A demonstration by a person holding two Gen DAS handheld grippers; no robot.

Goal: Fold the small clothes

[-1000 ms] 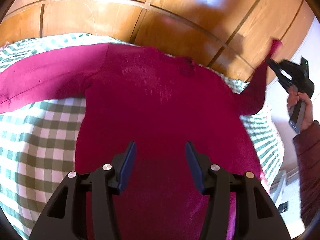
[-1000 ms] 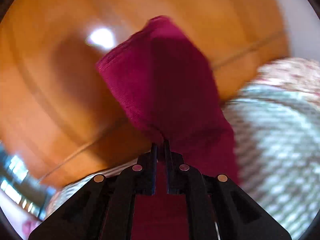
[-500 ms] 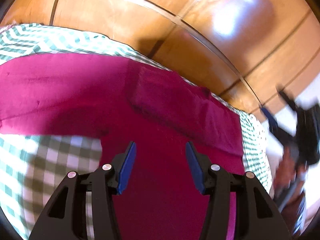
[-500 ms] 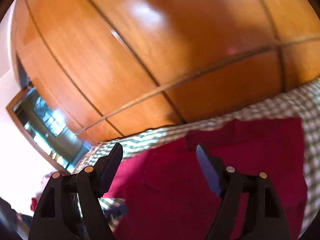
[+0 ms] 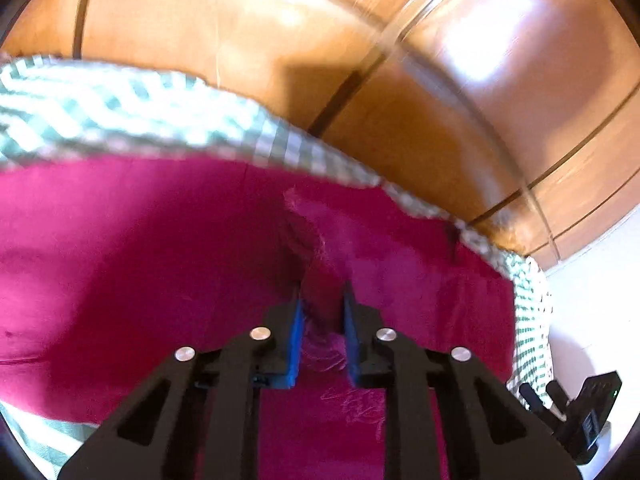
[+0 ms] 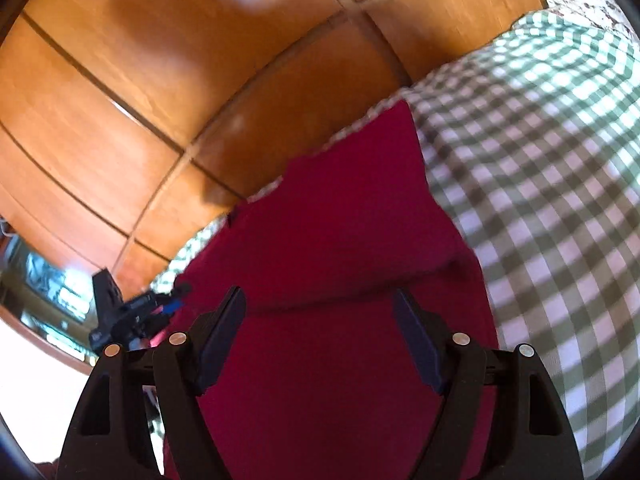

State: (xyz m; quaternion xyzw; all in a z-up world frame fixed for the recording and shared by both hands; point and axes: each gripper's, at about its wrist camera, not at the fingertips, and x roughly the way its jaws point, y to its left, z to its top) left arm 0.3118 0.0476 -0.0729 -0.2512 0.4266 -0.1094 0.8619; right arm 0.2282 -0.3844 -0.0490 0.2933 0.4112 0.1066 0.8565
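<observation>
On checked cloth (image 6: pixel 552 184), left tool (image 5: pixel 322 300) pinching blurred magenta sweater (image 5: pixel 140 260), right tool (image 6: pixel 320 308) released.

Setting: a home, most likely a bedroom. Evidence: green-and-white checked cloth (image 6: pixel 540 200) spread over a soft, bed-like surface; floral-patterned fabric (image 6: pixel 588 4) at its far edge; glossy wooden panelled doors (image 5: pixel 400 92), wardrobe-like, directly behind the surface; white wall (image 5: pixel 592 280) beside the panels; magenta sweater (image 5: pixel 160 260) lying flat on the cloth.
</observation>
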